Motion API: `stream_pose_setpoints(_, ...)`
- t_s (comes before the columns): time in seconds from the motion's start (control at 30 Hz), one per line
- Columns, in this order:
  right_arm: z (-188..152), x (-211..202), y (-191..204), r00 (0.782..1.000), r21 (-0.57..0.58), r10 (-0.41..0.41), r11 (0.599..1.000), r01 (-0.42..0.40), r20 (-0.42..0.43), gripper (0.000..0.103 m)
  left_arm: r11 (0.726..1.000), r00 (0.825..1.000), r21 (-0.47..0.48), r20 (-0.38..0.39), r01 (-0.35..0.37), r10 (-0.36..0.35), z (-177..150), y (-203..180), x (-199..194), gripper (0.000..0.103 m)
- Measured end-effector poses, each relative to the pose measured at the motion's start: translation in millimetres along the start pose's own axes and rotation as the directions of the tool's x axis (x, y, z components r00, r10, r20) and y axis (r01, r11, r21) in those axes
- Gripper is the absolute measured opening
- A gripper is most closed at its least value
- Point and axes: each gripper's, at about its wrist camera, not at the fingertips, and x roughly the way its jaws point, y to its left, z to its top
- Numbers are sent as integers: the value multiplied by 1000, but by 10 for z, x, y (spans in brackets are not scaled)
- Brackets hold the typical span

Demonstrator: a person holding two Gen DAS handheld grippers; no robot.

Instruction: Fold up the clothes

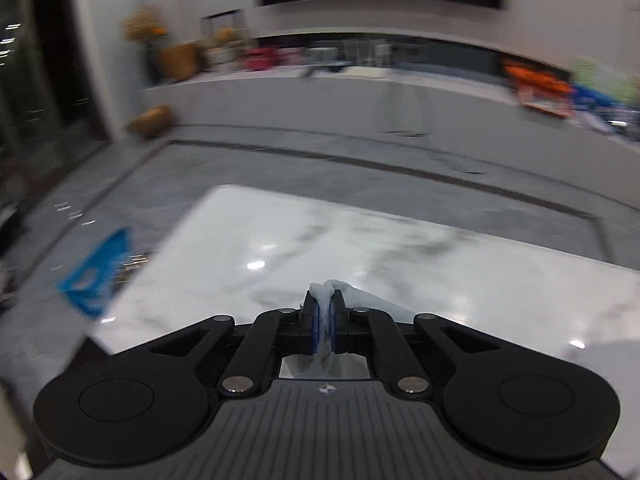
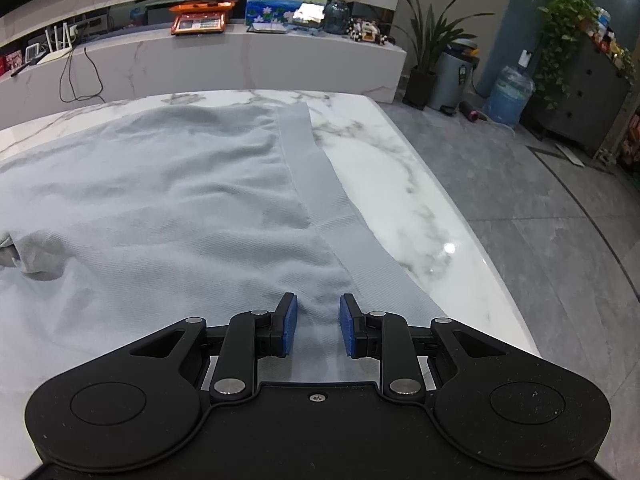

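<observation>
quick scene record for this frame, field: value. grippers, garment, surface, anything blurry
left gripper: shut on a bunch of pale grey fabric, held above the table
right gripper: open, jaws apart over the garment near its ribbed hem
garment: pale grey knit, spread mostly flat, wrinkled; ribbed hem along its right edge
table: white marble, glossy
image quality: left wrist view motion-blurred, right wrist view sharp
fold state: no fold visible yet

Blurred shelf clutter (image 1: pixel 328 60) (left wrist view), the pale garment (image 2: pixel 160 200) cut off at the left edge
</observation>
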Motion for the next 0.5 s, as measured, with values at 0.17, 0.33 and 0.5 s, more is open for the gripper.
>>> stream_pose_setpoints(0.17,176,25,-35,999,22,-3,1000,2,41,22,994,994,-25,-42,-103,102,-5,135,286,4)
stream_pose_setpoints(0.33,450,233,-54,996,59,57,996,-61,70,22,992,987,-12,-99,-126,124,-66,77,508,5)
stream_pose_setpoints(0.5,784,536,3,990,61,129,989,-133,64,22,986,981,68,-112,-149,156,-128,-67,604,5)
